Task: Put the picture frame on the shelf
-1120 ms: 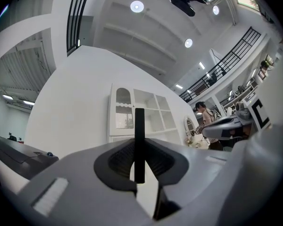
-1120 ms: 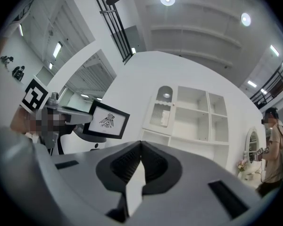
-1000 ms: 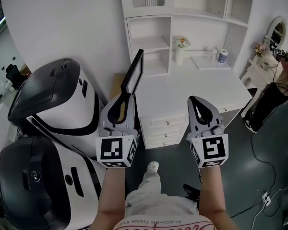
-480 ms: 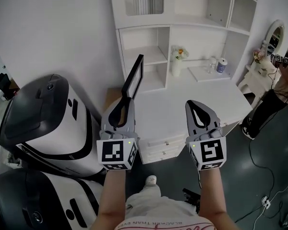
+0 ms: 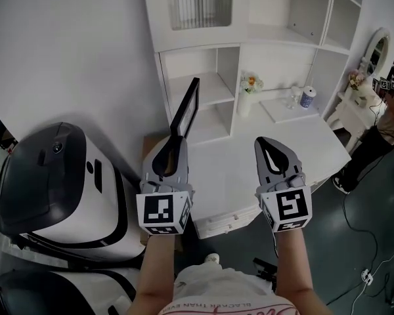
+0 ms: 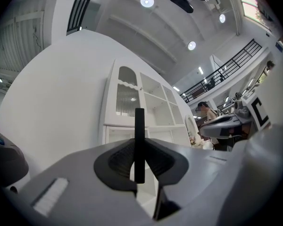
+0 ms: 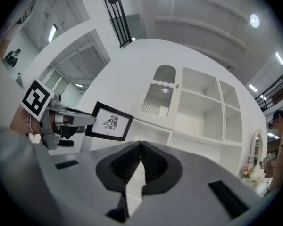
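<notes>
My left gripper (image 5: 173, 141) is shut on the lower edge of a black picture frame (image 5: 184, 105), which stands up edge-on in front of the white shelf unit (image 5: 203, 94). In the left gripper view the frame (image 6: 139, 140) is a thin black bar pinched between the pads. From the right gripper view the frame (image 7: 109, 121) shows its white face with a small dark drawing. My right gripper (image 5: 268, 143) is shut and empty, held over the white desk (image 5: 249, 156) to the right of the frame.
A vase of flowers (image 5: 248, 90), a small bottle and a blue-labelled roll (image 5: 307, 97) stand at the back of the desk. A large white and black machine (image 5: 52, 182) sits at the left. A person (image 5: 387, 120) stands at the far right by a dressing table.
The view has moved closer to the desk and shelf unit. Both grippers keep their pose, the left one still holding the frame upright.
</notes>
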Motion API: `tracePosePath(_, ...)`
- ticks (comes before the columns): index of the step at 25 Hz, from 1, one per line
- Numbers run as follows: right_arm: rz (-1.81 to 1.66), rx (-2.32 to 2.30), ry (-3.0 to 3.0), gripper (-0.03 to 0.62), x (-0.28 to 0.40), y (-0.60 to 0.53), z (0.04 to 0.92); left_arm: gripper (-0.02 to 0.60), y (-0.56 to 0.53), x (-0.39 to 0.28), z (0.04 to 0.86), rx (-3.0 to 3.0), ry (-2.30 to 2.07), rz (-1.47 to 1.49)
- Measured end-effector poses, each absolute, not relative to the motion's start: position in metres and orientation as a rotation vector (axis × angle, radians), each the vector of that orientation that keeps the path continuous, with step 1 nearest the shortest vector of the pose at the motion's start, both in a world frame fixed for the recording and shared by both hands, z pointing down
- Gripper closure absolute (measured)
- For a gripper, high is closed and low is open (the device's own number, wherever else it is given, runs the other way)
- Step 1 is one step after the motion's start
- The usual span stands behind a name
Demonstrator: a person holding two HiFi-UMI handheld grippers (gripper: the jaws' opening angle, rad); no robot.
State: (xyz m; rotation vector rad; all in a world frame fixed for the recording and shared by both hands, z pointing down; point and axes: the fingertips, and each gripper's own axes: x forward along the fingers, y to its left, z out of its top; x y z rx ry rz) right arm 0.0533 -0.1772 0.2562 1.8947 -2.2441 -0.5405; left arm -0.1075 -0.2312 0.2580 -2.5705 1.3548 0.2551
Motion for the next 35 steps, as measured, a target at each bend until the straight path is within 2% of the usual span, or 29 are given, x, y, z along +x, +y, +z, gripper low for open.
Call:
tracePosePath(18, -0.487, 1.956, -2.201, 0.586, 0.082, -0.254, 0.272, 0.514, -0.312, -0.092, 0.283, -2.647, 1.368, 0.280)
tracePosePath(35, -0.408, 1.887, -2.363, 0.586, 0.150, -0.336, 0.281, 0.514, -0.382, -0.039, 0.300, -2.681, 1.596, 0.349)
